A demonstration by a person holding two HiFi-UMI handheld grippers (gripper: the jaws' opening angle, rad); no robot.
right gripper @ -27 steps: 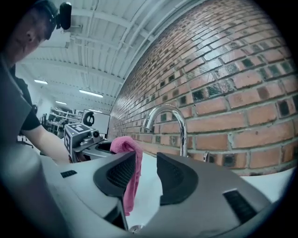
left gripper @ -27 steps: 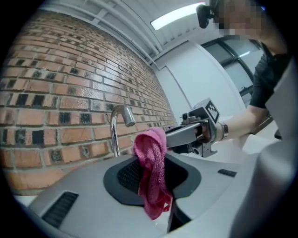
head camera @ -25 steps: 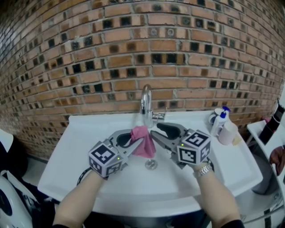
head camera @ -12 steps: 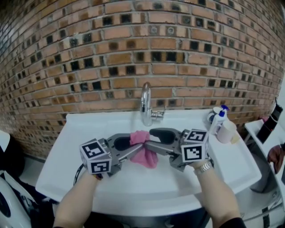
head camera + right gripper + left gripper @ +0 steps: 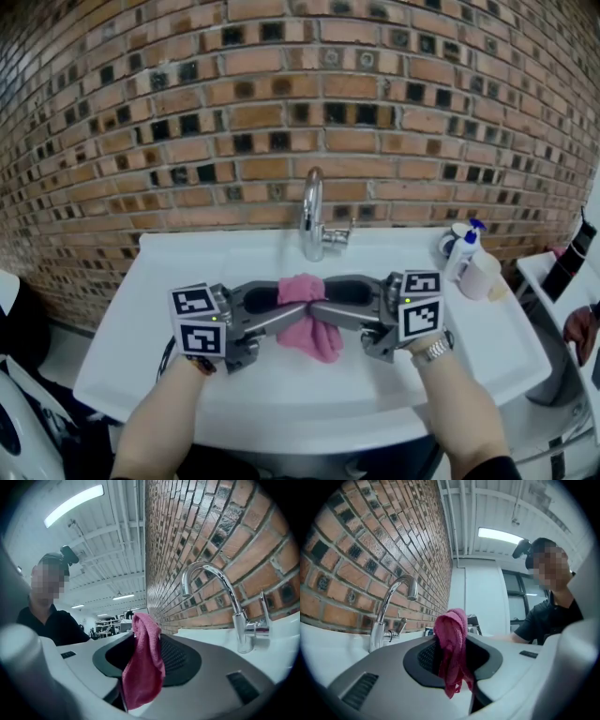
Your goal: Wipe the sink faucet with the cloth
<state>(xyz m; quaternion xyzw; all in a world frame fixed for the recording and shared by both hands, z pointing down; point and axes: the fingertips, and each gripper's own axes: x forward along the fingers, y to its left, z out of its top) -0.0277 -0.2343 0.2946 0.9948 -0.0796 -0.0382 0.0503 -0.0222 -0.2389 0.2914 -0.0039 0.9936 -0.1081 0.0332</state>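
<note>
Item: left gripper point(image 5: 298, 309). I hold it level over the sink, pointing toward my right. Its jaws are clamped on the pink cloth point(image 5: 312, 328), which is pinched between the black pads. A fold stands up above them and the rest hangs below.

Item: right gripper point(image 5: 325, 309). It is level and points toward my left, tip to tip with the other gripper. Its jaws have just been closing. The same cloth sits between them and the pads press on it, with a long flap drooping beneath.

Item: cloth. It is bunched and held from both sides over the basin. It is in front of the faucet point(image 5: 312, 217) and not touching it.

Item: faucet. Chrome with a curved spout, upright at the back of the sink, with a small lever on its right side.

Item: sink point(image 5: 141, 319). White and broad, set against a brick wall point(image 5: 187, 112).

Item: spray bottle point(image 5: 466, 249). White with a blue top, at the back right corner of the sink, with a pale cup point(image 5: 481, 277) just beside it.

Item: wristwatch point(image 5: 431, 352). Metal band, on my right wrist behind the marker cube.
</note>
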